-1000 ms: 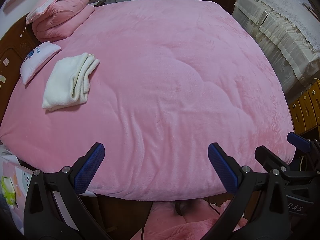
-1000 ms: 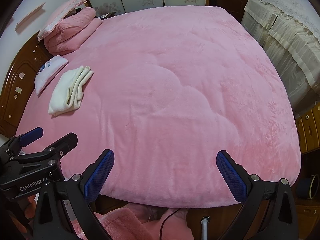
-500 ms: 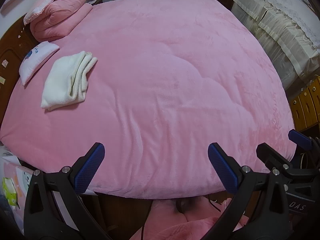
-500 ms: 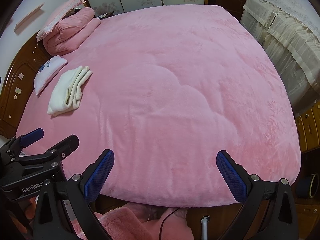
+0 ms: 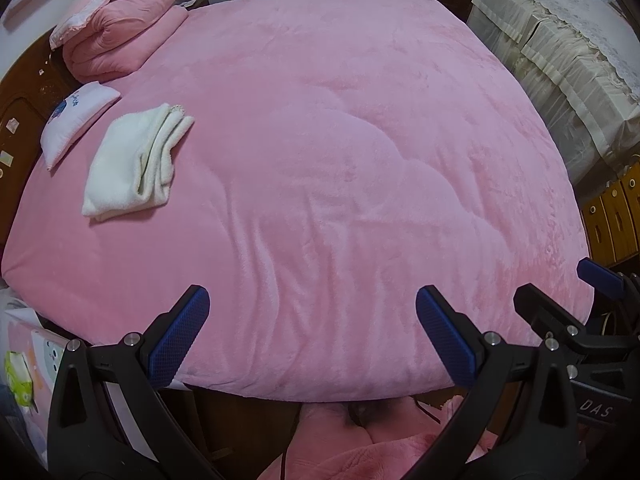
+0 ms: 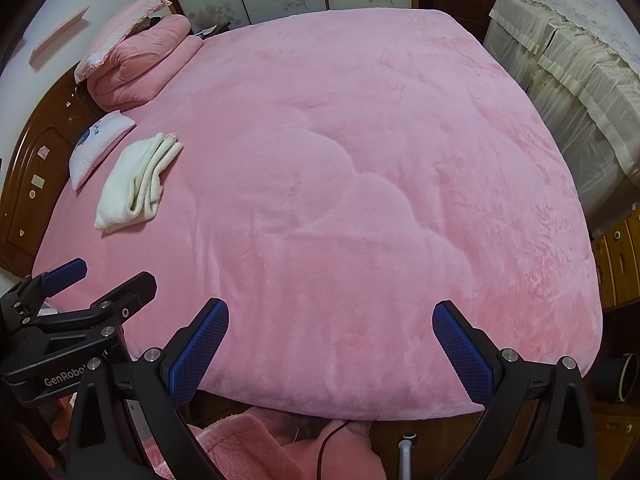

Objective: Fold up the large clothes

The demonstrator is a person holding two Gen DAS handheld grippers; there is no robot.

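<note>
A folded white garment [image 5: 136,164] lies on the pink bed cover [image 5: 340,152] at the left; it also shows in the right wrist view [image 6: 134,182]. A pink fluffy garment [image 5: 360,452] lies below the bed's near edge, partly hidden; it also shows in the right wrist view [image 6: 248,448]. My left gripper [image 5: 312,328] is open and empty above the bed's near edge. My right gripper [image 6: 330,344] is open and empty beside it, to the right. Each gripper shows at the edge of the other's view.
A folded pink quilt [image 5: 116,40] with a pillow on top and a small white pillow [image 5: 76,116] sit at the far left by the wooden headboard [image 6: 36,168]. Covered furniture [image 5: 568,64] and wooden drawers [image 5: 616,216] stand at the right. A cable [image 6: 328,444] hangs below the bed.
Both grippers have shifted slightly; the bed sits a little lower in the left wrist view. Both jaws stay open and empty.
</note>
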